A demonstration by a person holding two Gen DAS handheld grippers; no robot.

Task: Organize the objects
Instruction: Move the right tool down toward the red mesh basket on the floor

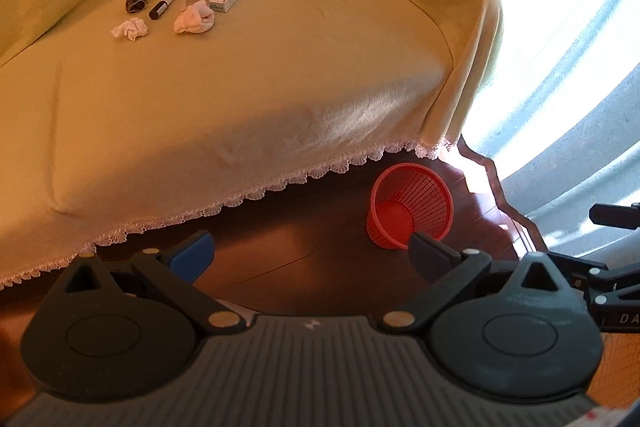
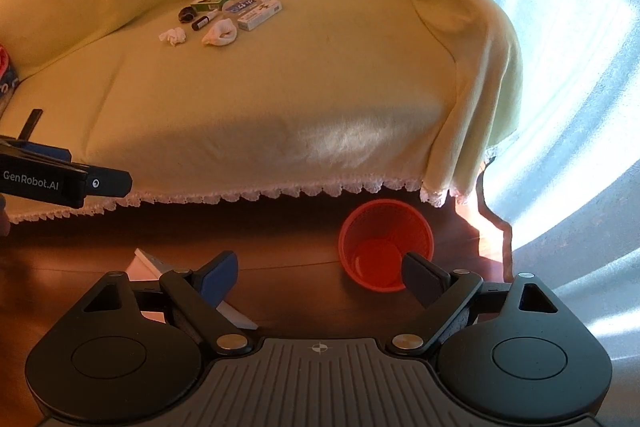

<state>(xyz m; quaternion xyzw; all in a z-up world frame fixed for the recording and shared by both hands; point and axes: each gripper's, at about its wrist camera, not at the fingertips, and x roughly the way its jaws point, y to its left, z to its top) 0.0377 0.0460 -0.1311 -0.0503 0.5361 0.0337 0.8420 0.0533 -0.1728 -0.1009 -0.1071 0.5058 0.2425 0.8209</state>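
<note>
Both grippers (image 1: 310, 253) (image 2: 320, 275) have jaws wide, empty. Risk: far tissue (image 1: 129, 28) may compress and slip; basket (image 1: 410, 205) could tip.

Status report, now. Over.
Both grippers open, empty: left gripper, right gripper. Clutter on sofa untouched; red basket upright on floor, empty. Nothing blocking.

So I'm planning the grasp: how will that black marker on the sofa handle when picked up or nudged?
The black marker looks rigid and probably light. Its round barrel may roll if nudged sideways, though the soft sofa cover likely damps that. Smooth plastic could slip.
</note>
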